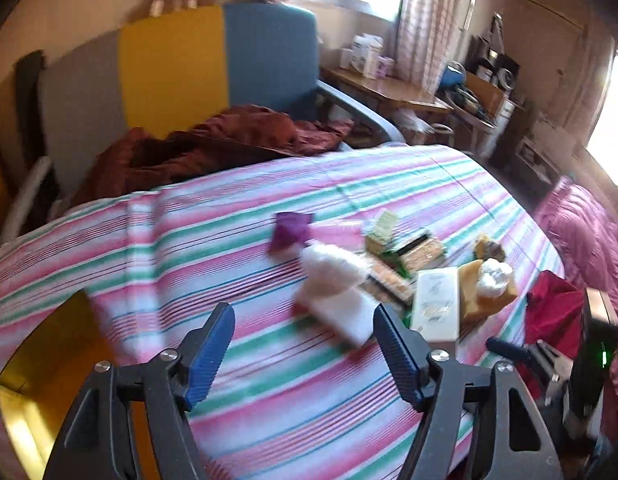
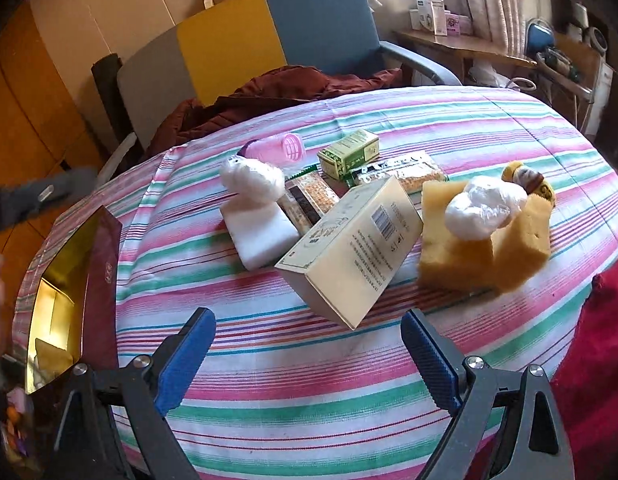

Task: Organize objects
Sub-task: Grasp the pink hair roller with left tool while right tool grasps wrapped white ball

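Hidden or unclear: the left wrist view is motion-blurred, so labels are unreadable there. The gold-lined box (image 2: 61,300) is cut off at the frame's left edge; its contents cannot be made out. A small yellow bottle (image 2: 529,182) sits half hidden behind the yellow sponge (image 2: 457,256).

Left hand-held gripper (image 1: 305,354): fingers spread wide, holding nothing, hovering above the striped cloth (image 1: 269,380) short of the white block (image 1: 341,316).

Right hand-held gripper (image 2: 309,352): fingers spread wide, empty, over the striped cloth (image 2: 309,400), just short of the cream carton (image 2: 349,248).

Items, placed relative to the cream carton, which lies tilted at the centre of the desk:
- white block (image 2: 261,228), just left, a wrapped cotton ball (image 2: 253,178) resting on it;
- flat snack packets (image 2: 309,196), behind, partly under the carton;
- green box (image 2: 349,152) and pink roller (image 2: 285,150), further behind;
- yellow sponge, right, a second wrapped cotton ball (image 2: 481,208) on top;
- gold-lined box, well left, at the desk edge.

Surroundings: a chair (image 2: 301,32) with a dark red jacket (image 2: 277,92) stands beyond the desk.
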Demonstrator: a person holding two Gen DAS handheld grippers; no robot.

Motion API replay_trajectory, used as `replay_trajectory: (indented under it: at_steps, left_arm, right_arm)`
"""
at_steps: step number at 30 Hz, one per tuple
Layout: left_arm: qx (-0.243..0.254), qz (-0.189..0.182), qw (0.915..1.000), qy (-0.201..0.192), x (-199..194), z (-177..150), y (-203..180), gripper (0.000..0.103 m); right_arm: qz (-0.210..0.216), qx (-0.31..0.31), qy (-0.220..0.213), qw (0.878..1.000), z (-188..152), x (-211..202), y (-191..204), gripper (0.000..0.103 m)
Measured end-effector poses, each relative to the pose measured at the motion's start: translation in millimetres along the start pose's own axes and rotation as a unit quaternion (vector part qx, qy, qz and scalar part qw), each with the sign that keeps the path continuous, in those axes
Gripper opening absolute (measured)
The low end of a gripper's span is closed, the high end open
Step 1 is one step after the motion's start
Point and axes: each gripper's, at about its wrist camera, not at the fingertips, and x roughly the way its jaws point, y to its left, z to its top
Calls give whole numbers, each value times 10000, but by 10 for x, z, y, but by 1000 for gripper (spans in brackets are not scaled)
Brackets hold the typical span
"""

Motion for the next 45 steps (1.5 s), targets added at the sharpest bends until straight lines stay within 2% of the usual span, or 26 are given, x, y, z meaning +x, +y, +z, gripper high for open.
replay_trajectory:
  at_steps: [3, 10, 20, 21, 22, 23, 28, 33, 40, 45]
  left_arm:
    - [222, -90, 9996, 154, 296, 231, -148, 82]
    - [313, -118, 9970, 693, 1011, 578, -240, 83]
    - [353, -38, 9906, 1322, 1678, 797, -253, 83]
    - [380, -1, 9899, 1367, 1726, 802, -259, 76]
    - [388, -8, 9893, 1409, 1757, 795, -254, 64]
    - [317, -99, 9893, 1423, 1765, 784, -233, 64]
    - [-139, -383, 9926, 1148, 1582, 692, -14, 64]
    - [-813, -699, 9916, 721, 1127, 524, 347, 64]
    - [-1357, -719, 9876, 338, 611, 277, 728, 64]
    - [-1581, -661, 9851, 165, 335, 121, 922, 64]
  right_arm:
    - [15, -80, -99, 9999, 11, -46, 7, 94]
    - [37, -39, -170, 9998, 52, -46, -60, 95]
    - [125, 91, -57, 9999, 66, 64, -178, 95]
    - [114, 104, -53, 9999, 64, 69, -185, 95]
    - [105, 113, -49, 9999, 63, 72, -190, 95]
    - [88, 127, -52, 9999, 68, 73, -203, 95]
    - [62, 153, -89, 9998, 88, 74, -213, 95]
    - [133, 71, -195, 9997, 185, 31, -132, 95]
    - [363, -373, -164, 9985, 440, 183, 249, 95]
    - [647, -857, 92, 9942, 614, 435, 617, 95]
